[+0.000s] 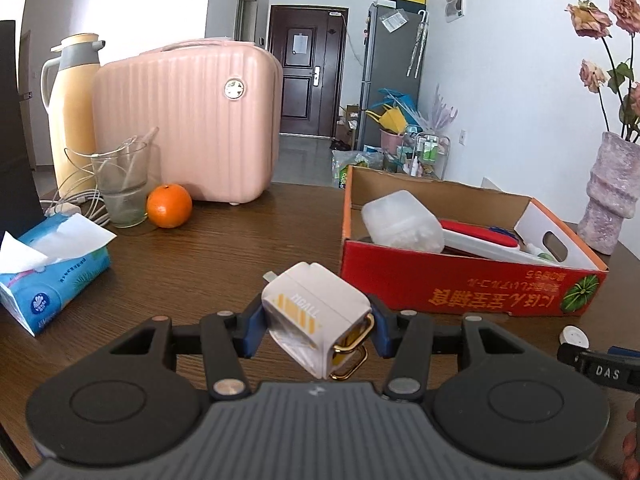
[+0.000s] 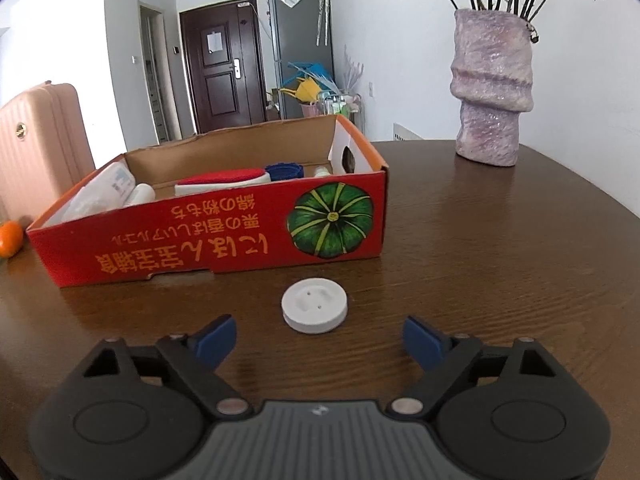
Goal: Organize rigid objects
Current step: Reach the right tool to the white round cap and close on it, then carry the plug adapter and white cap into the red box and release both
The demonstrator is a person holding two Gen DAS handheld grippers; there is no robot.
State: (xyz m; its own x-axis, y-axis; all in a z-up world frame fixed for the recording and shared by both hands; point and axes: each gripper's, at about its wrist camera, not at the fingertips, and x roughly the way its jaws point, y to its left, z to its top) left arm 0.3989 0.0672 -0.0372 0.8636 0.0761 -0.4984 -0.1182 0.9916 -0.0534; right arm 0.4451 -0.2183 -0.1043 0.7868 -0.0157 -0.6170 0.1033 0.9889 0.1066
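The left hand-held gripper is clenched on a small white box-shaped gadget with yellow stripes and a gold metal loop — its blue pads press the two sides, and the gadget sits tilted between them, raised above the dark brown wooden desk. Just beyond it and to the right stands the open red cardboard box printed with a green pumpkin, which holds a translucent plastic container and a flat white case with a red top (other small things lie behind them, too hidden to name).

The right hand-held gripper is released: its blue fingertips stand wide apart with nothing between them. A round white plastic disc with small holes in its top lies flat on the desk just ahead of the gap, slightly left of centre, touching neither fingertip — and between the gripper and the red box's near wall.

Farther out on the left are a blue tissue pack, an orange, a clear glass tumbler, a ribbed pink hard-shell case and a cream thermos jug. At the right stands a mottled lilac vase of dried roses.
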